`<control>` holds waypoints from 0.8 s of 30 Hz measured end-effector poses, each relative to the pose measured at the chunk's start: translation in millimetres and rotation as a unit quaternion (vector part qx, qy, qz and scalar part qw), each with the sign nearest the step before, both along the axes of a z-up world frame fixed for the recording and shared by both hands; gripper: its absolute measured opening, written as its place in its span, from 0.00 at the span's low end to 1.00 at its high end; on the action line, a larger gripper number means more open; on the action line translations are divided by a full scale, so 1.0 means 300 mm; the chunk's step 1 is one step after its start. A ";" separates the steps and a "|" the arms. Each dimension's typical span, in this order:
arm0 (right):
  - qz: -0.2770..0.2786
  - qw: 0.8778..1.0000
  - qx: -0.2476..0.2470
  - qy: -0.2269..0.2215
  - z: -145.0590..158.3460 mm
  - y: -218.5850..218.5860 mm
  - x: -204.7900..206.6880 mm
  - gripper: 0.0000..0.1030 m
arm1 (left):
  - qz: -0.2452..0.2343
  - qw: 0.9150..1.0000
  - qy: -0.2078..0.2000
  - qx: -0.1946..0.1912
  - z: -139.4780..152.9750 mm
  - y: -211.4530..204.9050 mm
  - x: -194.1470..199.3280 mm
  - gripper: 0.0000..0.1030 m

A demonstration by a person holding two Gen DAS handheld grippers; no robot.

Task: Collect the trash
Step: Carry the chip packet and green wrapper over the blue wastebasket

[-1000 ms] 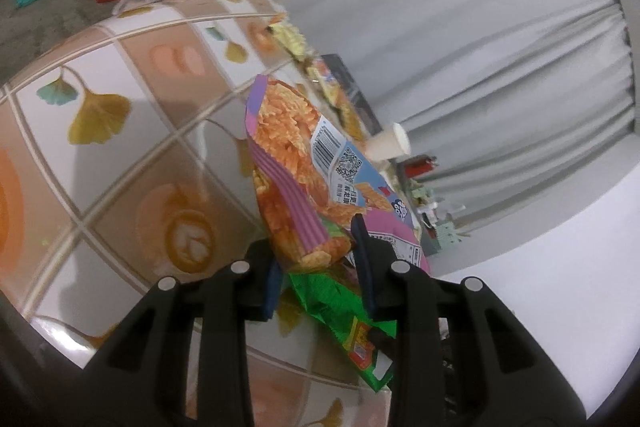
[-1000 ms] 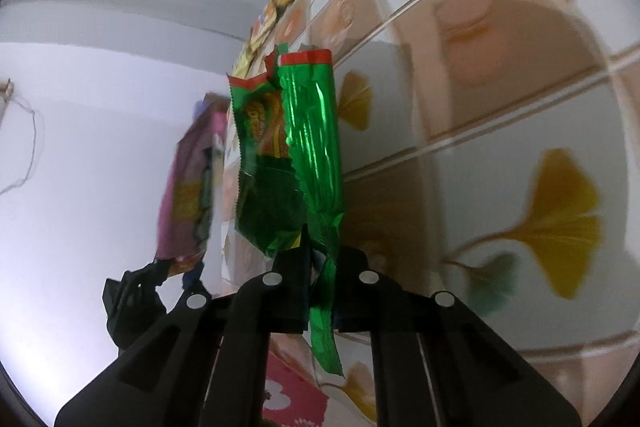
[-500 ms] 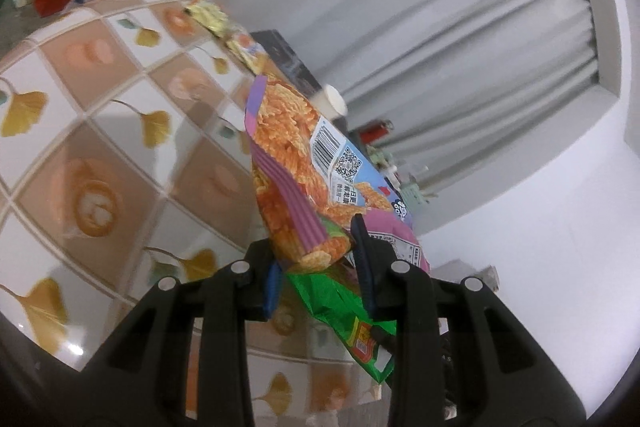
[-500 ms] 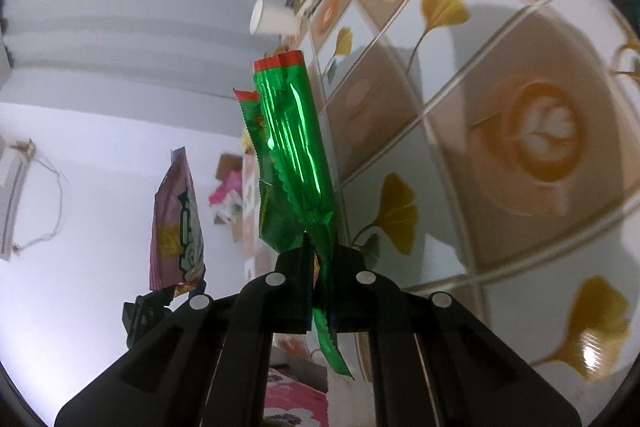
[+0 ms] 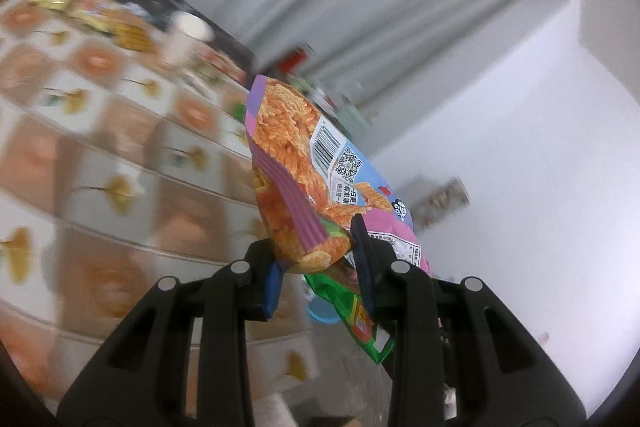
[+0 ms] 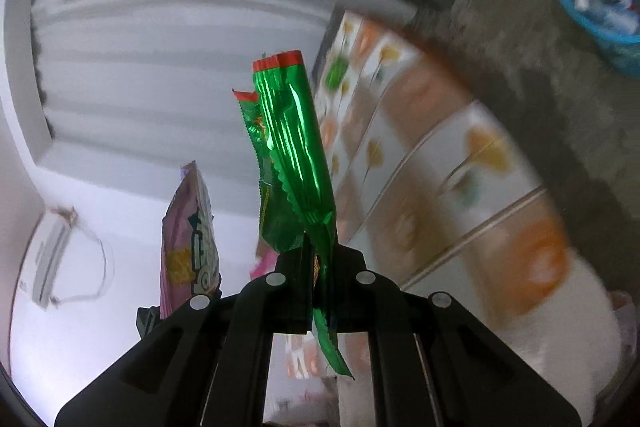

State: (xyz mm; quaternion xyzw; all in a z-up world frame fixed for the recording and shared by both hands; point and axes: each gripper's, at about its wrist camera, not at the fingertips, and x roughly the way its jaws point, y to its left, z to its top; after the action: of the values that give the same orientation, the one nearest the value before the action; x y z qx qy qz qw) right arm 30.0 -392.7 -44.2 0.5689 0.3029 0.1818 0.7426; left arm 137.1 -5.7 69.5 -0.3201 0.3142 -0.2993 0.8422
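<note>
Left gripper [image 5: 316,259] clamped on snack bag [image 5: 296,163] — right gripper [image 6: 320,267] pinching green wrapper [image 6: 288,147] upright between fingers.

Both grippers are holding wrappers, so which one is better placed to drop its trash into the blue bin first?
Probably right: the right gripper, shut on the green wrapper, sees the blue bin openly.

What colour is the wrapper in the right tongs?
Shiny green wrapper with a red end, clearest in the right wrist view.

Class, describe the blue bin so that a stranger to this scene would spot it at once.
Start at the patterned tablecloth in the right wrist view. Beyond its edge, on the grey floor, stands the blue bin: round, open-topped, holding white scraps, the floor's only bright blue thing.
</note>
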 end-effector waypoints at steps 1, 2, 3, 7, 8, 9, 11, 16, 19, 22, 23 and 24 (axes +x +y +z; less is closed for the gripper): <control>-0.025 1.000 0.001 -0.002 -0.004 -0.067 -0.039 0.05 | -0.017 1.000 -0.001 0.002 0.006 -0.058 0.008 0.28; -0.039 0.999 0.002 -0.002 -0.007 -0.101 -0.059 0.05 | -0.038 0.999 0.000 0.006 0.009 -0.131 0.021 0.28; -0.057 0.998 0.002 -0.001 -0.013 -0.148 -0.085 0.05 | -0.051 0.999 0.000 0.009 0.009 -0.184 0.028 0.28; -0.143 0.990 -0.005 0.019 -0.053 -0.353 -0.191 0.05 | -0.107 0.994 0.012 0.022 -0.016 -0.404 0.074 0.28; -0.165 0.986 -0.007 0.029 -0.070 -0.395 -0.209 0.05 | -0.119 0.992 0.017 0.024 -0.030 -0.446 0.091 0.28; -0.180 0.983 -0.009 0.036 -0.083 -0.407 -0.205 0.05 | -0.134 0.990 0.023 0.026 -0.045 -0.502 0.097 0.28; -0.222 0.973 -0.016 0.062 -0.128 -0.490 -0.226 0.05 | -0.151 0.988 0.029 0.031 -0.069 -0.575 0.106 0.28; -0.289 0.948 -0.013 0.136 -0.271 -0.644 -0.227 0.05 | -0.178 0.981 0.052 0.048 -0.144 -0.709 0.169 0.28; -0.309 0.935 -0.003 0.176 -0.360 -0.702 -0.177 0.05 | -0.179 0.980 0.061 0.059 -0.178 -0.739 0.214 0.28; -0.337 0.916 -0.017 0.218 -0.440 -0.765 -0.121 0.05 | -0.174 0.980 0.063 0.071 -0.199 -0.767 0.262 0.28; -0.343 0.911 -0.021 0.228 -0.463 -0.785 -0.103 0.05 | -0.173 0.980 0.062 0.074 -0.204 -0.771 0.264 0.28; -0.351 0.904 -0.026 0.243 -0.484 -0.802 -0.079 0.06 | -0.171 0.980 0.062 0.078 -0.206 -0.777 0.279 0.28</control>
State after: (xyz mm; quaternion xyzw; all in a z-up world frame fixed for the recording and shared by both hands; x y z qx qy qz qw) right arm 6.3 -633.1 -189.3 0.6455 0.2591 -0.2427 0.6763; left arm 220.8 -238.8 7.6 -0.2128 0.4381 -0.3930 0.7799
